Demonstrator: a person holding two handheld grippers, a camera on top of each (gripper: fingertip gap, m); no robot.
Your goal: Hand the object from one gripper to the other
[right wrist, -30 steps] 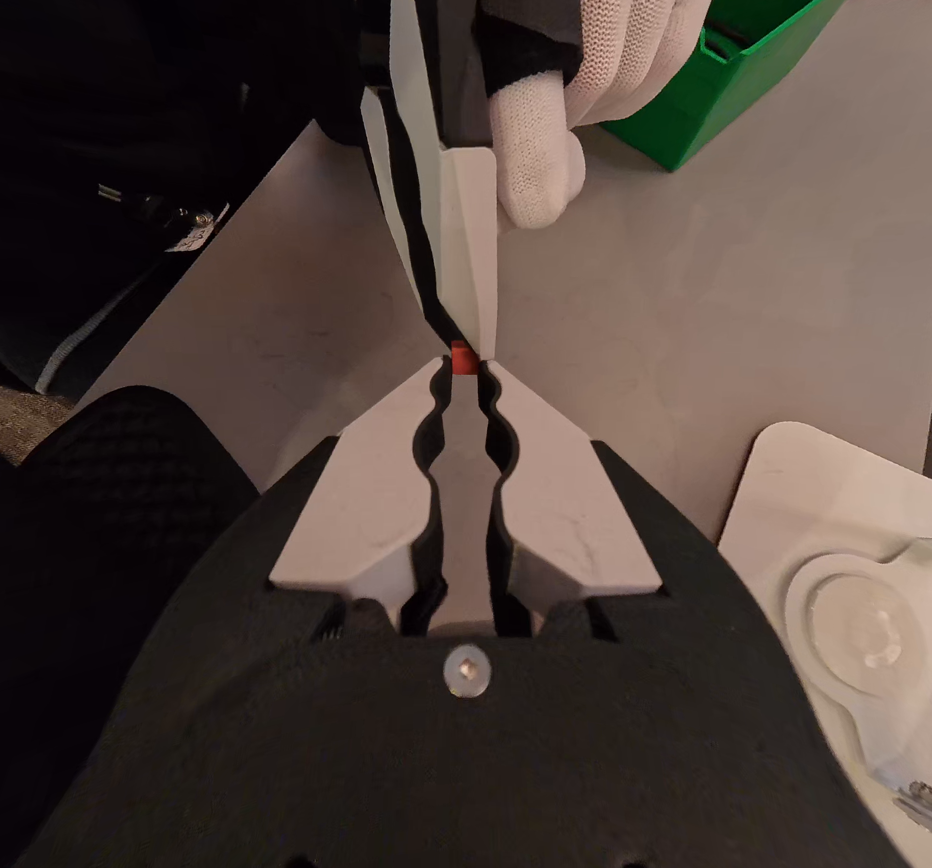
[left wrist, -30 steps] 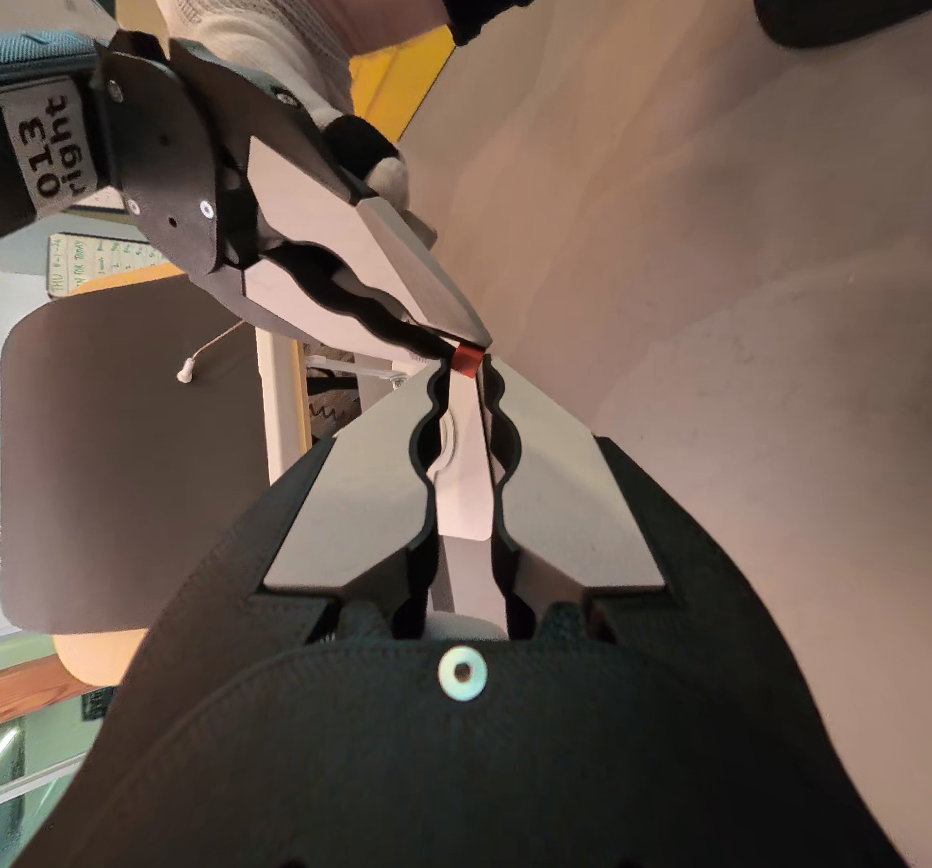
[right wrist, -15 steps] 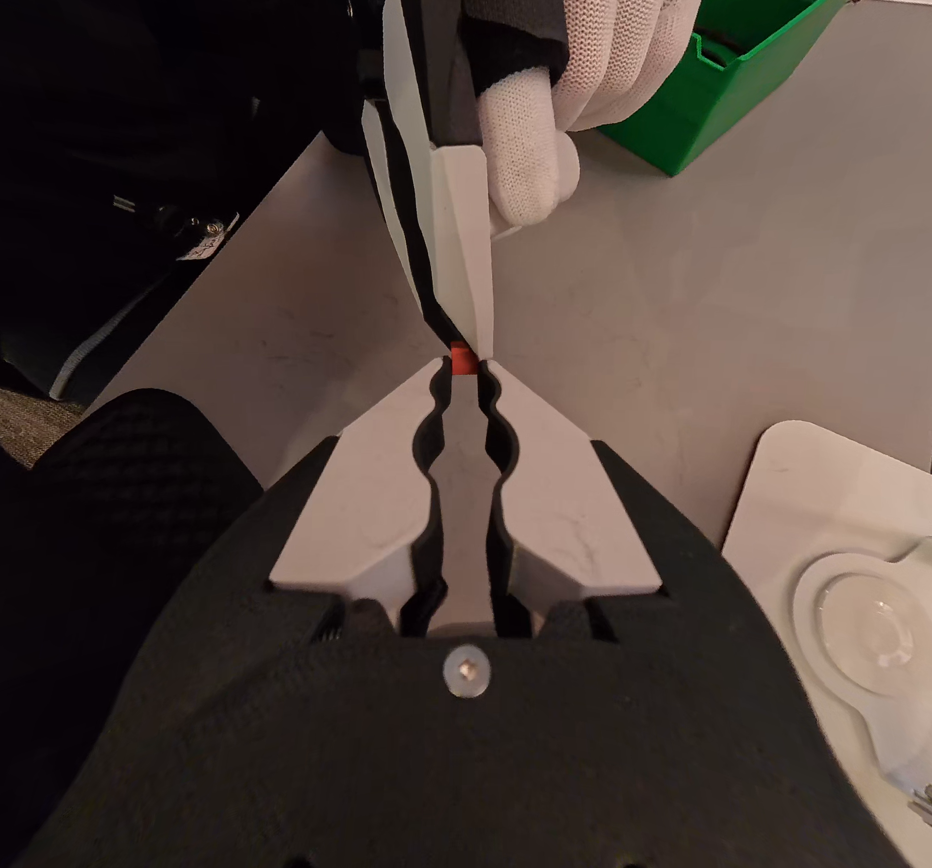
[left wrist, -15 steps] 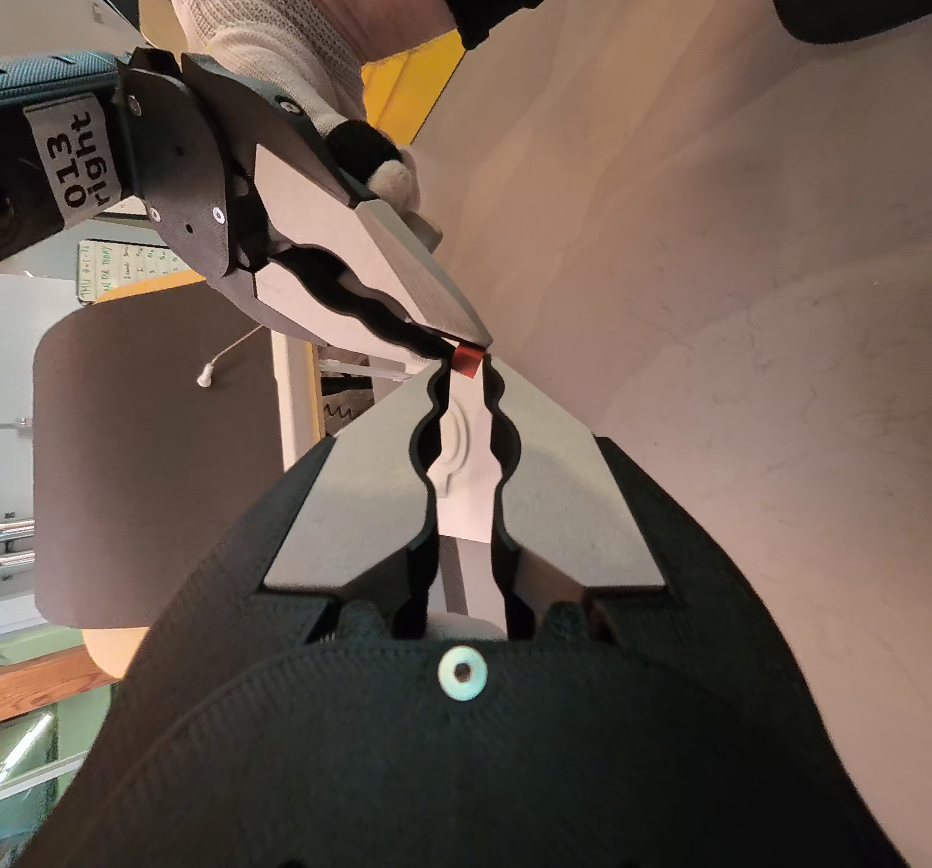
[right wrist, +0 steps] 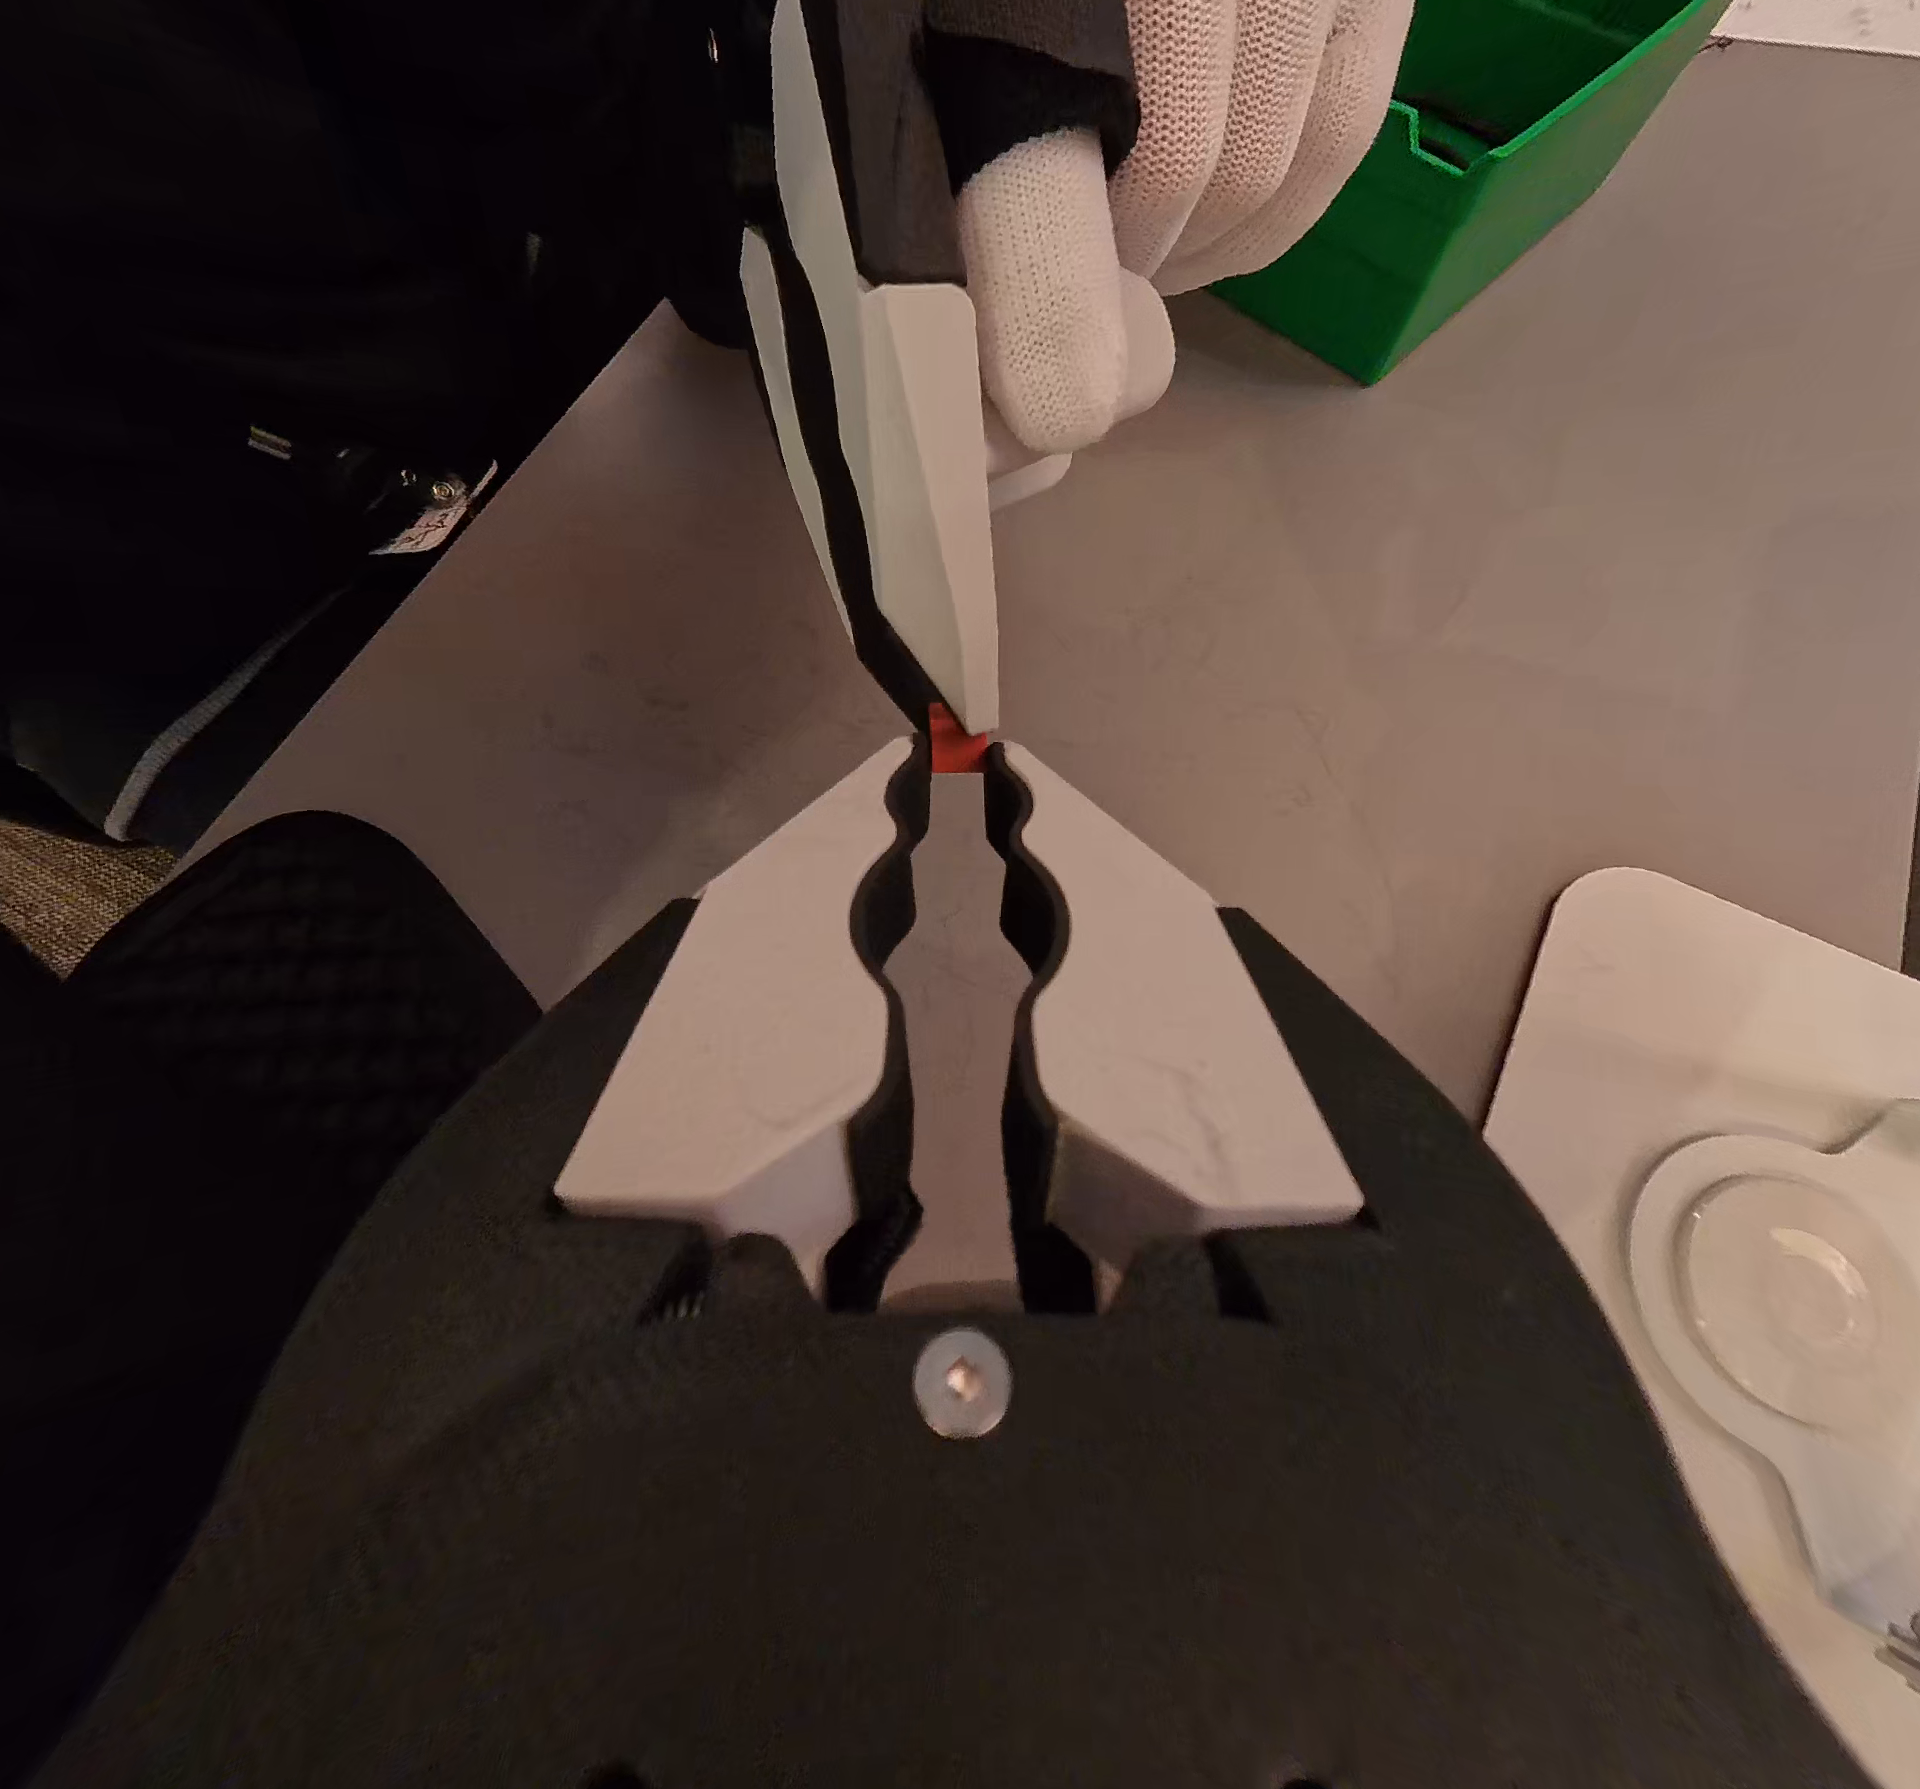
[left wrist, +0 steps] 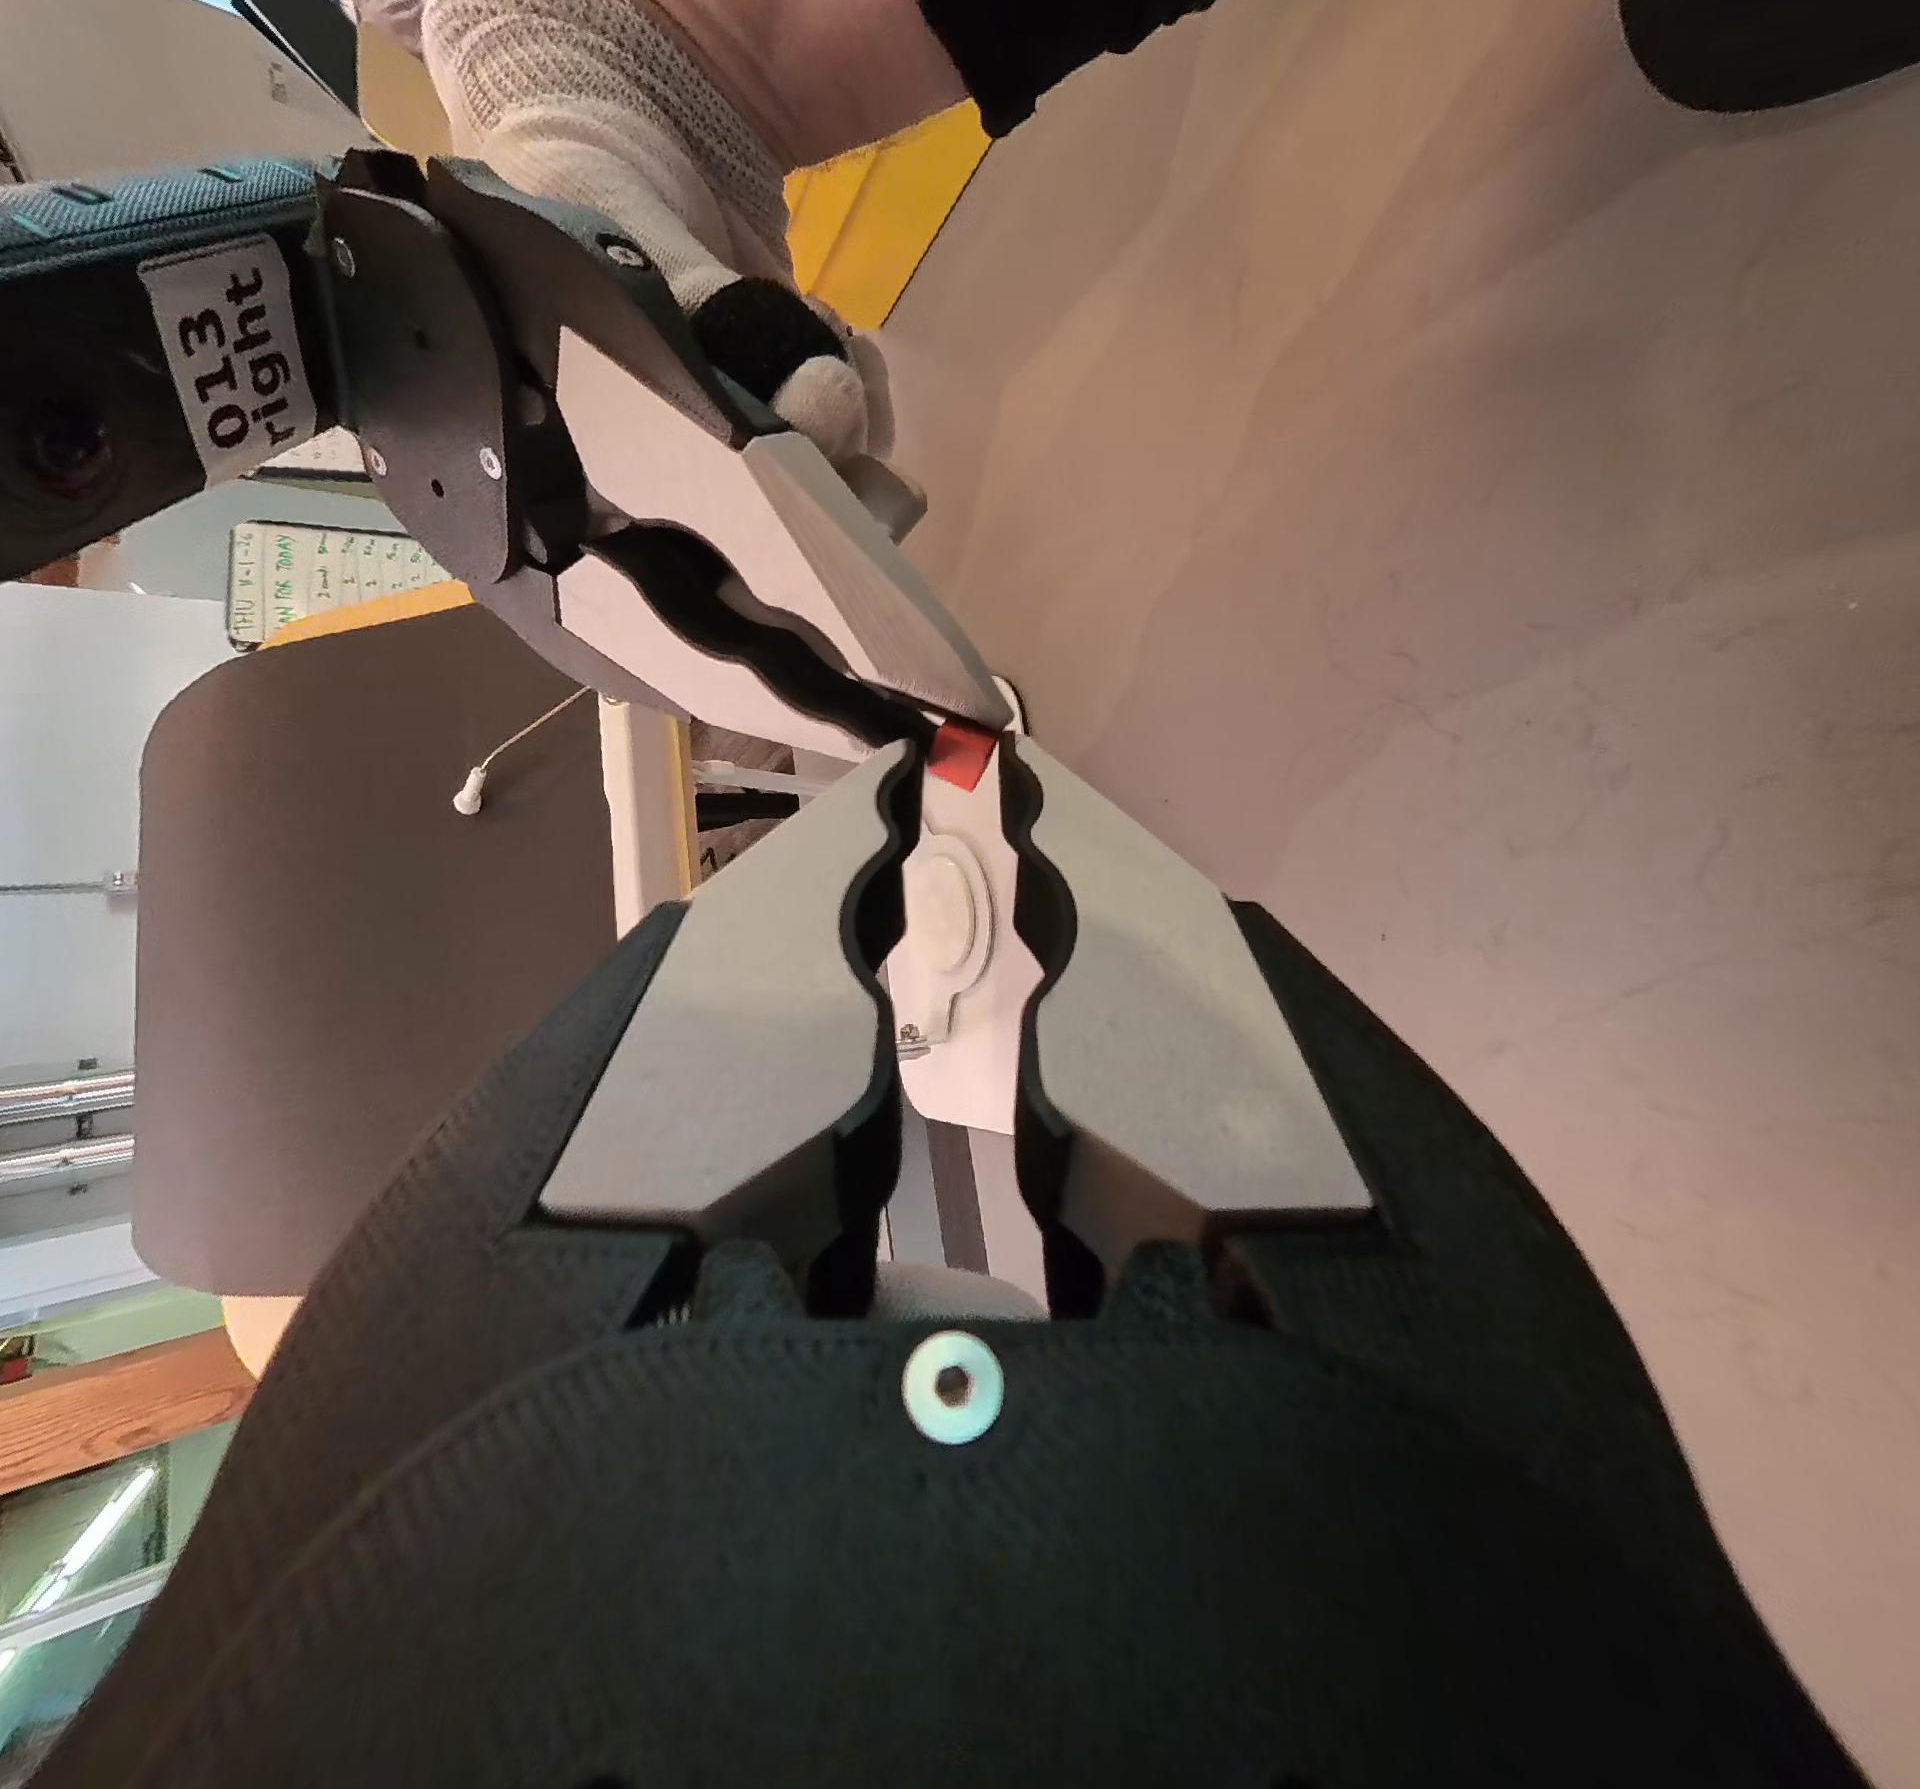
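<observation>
L gripper [left wrist: 958, 752] has opened a tiny bit vs a sec ago. It's narrow, and I can't tell if it grips now. R gripper [right wrist: 958, 757] stays pinched on the red block [left wrist: 961, 760], up in the air btwn both sets of tips. So the swap looks nearly done, I think. Below is a grey table [right wrist: 1455, 596] w/ a green bin [right wrist: 1507, 181] at the back and a white tray [right wrist: 1662, 1012] nearby. A dark chair [left wrist: 364, 908] is behind.

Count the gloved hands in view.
2: one gloved hand grips the far gripper in the right wrist view; another gloved hand grips the far gripper in the left wrist view.
</observation>
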